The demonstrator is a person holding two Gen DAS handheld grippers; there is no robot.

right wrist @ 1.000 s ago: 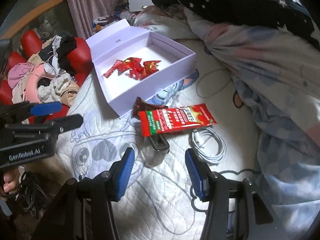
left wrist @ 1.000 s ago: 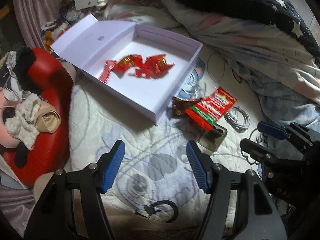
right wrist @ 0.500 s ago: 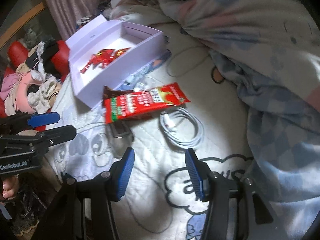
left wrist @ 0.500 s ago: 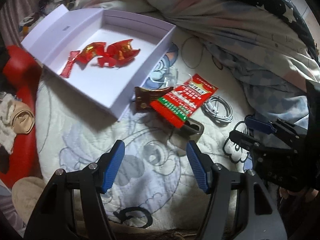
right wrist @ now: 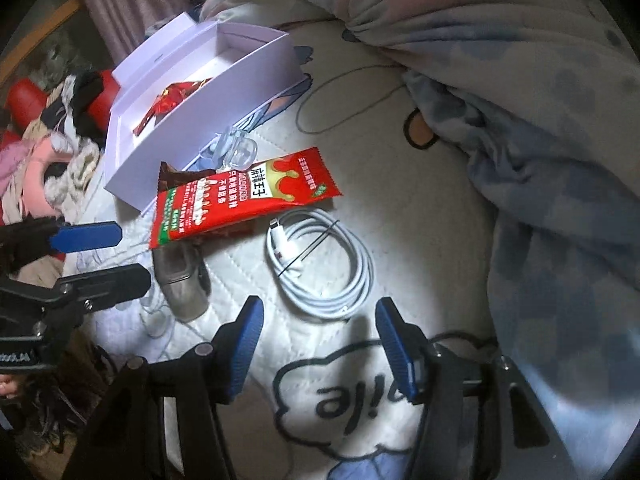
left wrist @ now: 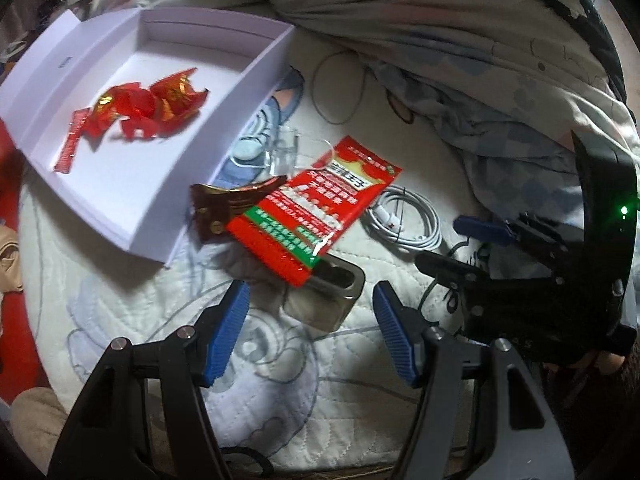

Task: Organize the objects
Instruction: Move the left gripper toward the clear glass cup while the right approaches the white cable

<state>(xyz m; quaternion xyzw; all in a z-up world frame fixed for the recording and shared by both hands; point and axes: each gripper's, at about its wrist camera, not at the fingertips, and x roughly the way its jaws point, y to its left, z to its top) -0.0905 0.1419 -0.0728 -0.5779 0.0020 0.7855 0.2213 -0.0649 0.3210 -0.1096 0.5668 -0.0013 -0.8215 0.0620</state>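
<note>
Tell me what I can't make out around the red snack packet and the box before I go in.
- Grey case: its far end lies under the red snack packet in both views.
- Brown wrapper: partly covered by that packet; print unreadable.
- Red wrappers in the white box: right wrist view shows only a strip behind the near wall.
- Clear plastic piece: see-through, outline vague.
- White cable: connector details too small.
</note>
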